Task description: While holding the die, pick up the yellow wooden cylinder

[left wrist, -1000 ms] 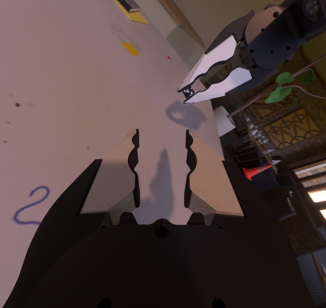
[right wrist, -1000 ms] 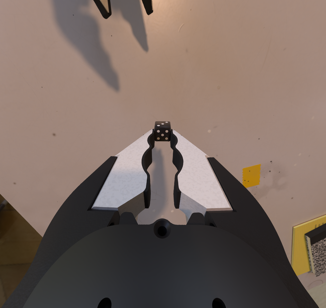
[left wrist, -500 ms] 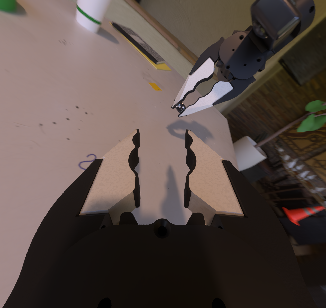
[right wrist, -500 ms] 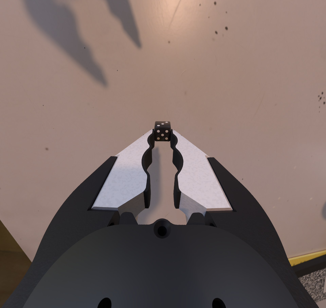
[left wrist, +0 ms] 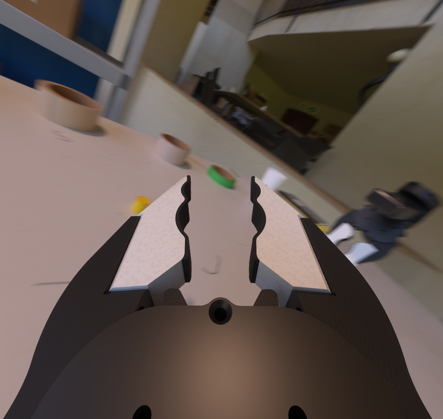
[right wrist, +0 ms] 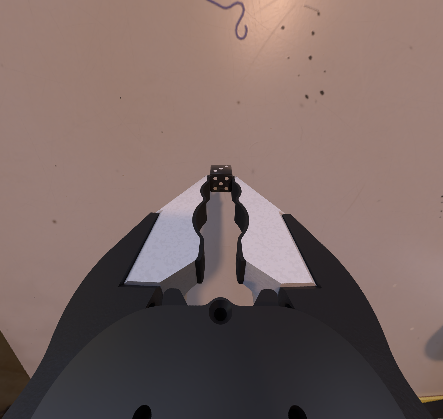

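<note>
My right gripper point(right wrist: 220, 179) is shut on a small black die point(right wrist: 220, 178) with white pips, held at its fingertips above the pale table. My left gripper point(left wrist: 219, 179) is open and empty, low over the table. The yellow wooden cylinder point(left wrist: 140, 203) stands on the table just left of my left finger, a little ahead of the tip. The right gripper also shows blurred in the left wrist view point(left wrist: 345, 242), far right; the die is not visible there.
On the table point(left wrist: 60, 191) ahead stand a green tape roll point(left wrist: 221, 179), a small beige roll point(left wrist: 171, 152), a large beige roll point(left wrist: 68, 107), a white paper cup point(left wrist: 273, 177) and a flat yellow-edged book point(left wrist: 302, 207). A blue scribble point(right wrist: 230, 7) marks the table.
My left gripper has swung round and tilted up, bringing the yellow cylinder and tape rolls into view. My right gripper has moved on over the table, still holding the die.
</note>
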Robot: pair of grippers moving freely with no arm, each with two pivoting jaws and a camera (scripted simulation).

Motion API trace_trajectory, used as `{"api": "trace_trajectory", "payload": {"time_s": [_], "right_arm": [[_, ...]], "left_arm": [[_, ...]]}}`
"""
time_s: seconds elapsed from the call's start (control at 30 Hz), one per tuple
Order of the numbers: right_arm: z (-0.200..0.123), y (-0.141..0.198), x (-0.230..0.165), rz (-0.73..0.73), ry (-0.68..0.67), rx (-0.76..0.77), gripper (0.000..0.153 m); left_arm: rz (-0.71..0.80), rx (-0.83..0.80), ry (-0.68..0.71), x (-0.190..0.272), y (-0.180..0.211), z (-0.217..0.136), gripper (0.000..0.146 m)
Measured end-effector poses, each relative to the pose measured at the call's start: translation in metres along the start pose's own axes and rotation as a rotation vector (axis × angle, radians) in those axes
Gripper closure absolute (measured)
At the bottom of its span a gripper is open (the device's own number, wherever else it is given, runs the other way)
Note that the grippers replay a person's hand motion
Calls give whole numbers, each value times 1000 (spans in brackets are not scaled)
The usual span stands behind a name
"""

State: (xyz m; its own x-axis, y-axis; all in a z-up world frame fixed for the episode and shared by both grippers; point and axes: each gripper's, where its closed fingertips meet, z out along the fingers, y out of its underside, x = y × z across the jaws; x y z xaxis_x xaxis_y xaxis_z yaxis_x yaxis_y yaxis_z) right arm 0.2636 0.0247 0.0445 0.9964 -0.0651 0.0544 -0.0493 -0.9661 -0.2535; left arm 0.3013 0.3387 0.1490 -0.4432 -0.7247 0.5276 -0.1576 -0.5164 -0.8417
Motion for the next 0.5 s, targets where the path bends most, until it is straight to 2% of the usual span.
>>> {"api": "trace_trajectory", "payload": {"time_s": [0.07,0.17,0.3,0.43,0.5], "right_arm": [[3,2,0,3,-8,-6,136],[6,5,0,12,-11,-9,136],[8,8,-4,14,-5,21,136],[8,7,-14,13,9,57,136],[8,10,-18,27,24,55,136]], "left_arm": [[95,-20,-130,-29,-3,-7,97],[187,-107,-241,-48,1,-7,100],[217,-231,-211,-39,14,9,105],[128,-474,-140,-34,37,29,96],[141,-492,-145,-37,35,38,95]]}}
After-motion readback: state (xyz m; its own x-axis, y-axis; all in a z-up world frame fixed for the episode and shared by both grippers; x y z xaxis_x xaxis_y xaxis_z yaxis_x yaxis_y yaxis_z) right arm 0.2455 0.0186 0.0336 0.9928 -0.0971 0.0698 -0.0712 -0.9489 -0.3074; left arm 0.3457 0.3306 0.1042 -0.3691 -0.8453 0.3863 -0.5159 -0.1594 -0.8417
